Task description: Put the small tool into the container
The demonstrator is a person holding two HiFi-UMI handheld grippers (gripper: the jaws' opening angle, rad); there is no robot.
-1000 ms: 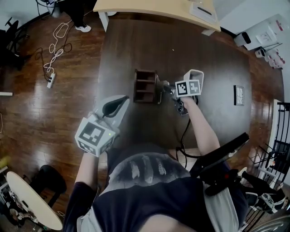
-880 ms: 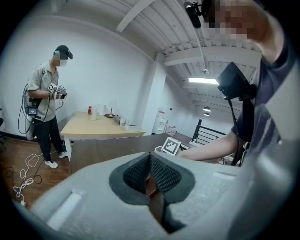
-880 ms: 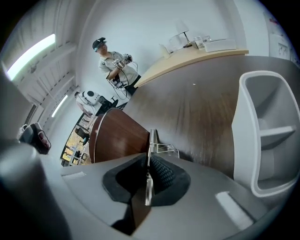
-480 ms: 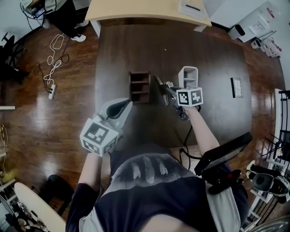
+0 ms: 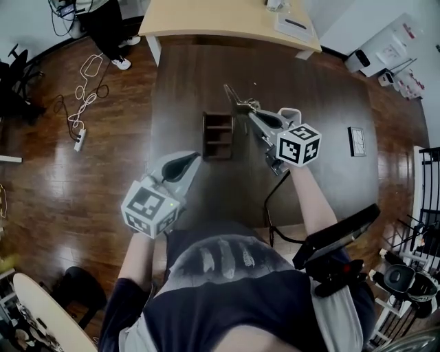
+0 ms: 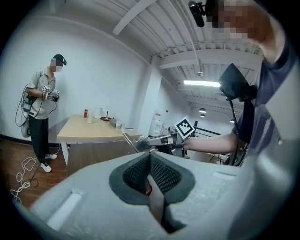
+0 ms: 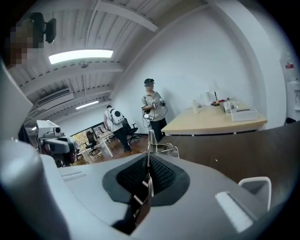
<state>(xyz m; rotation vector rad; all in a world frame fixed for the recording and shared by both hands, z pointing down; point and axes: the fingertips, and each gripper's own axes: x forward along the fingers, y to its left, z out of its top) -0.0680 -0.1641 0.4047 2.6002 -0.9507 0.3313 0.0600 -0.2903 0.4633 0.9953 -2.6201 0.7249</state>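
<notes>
A small metal tool [image 5: 237, 102] sticks out of my right gripper [image 5: 251, 114], whose jaws have just been closing and are now shut on it. The tool hangs in the air over the dark table [image 5: 323, 89], just beyond and to the right of the brown wooden compartment container [image 5: 218, 135]. In the right gripper view the tool [image 7: 151, 140] stands up thin from the pads of my right gripper [image 7: 148, 165]. My left gripper [image 5: 183, 165] stays near the table's front edge, left of the container. In the left gripper view the pads of my left gripper [image 6: 150, 161] meet with nothing between them.
A white bin [image 5: 294, 114] stands on the table behind the right gripper's marker cube. A dark framed item [image 5: 358, 141] lies at the table's right. A light wooden desk [image 5: 227, 17] borders the far edge. Cables [image 5: 86, 69] lie on the floor at left. A person [image 6: 42, 108] stands by the desk.
My right gripper has lifted from table level beside the container, with the tool in it, and now points farther across the table. The left gripper has kept still.
</notes>
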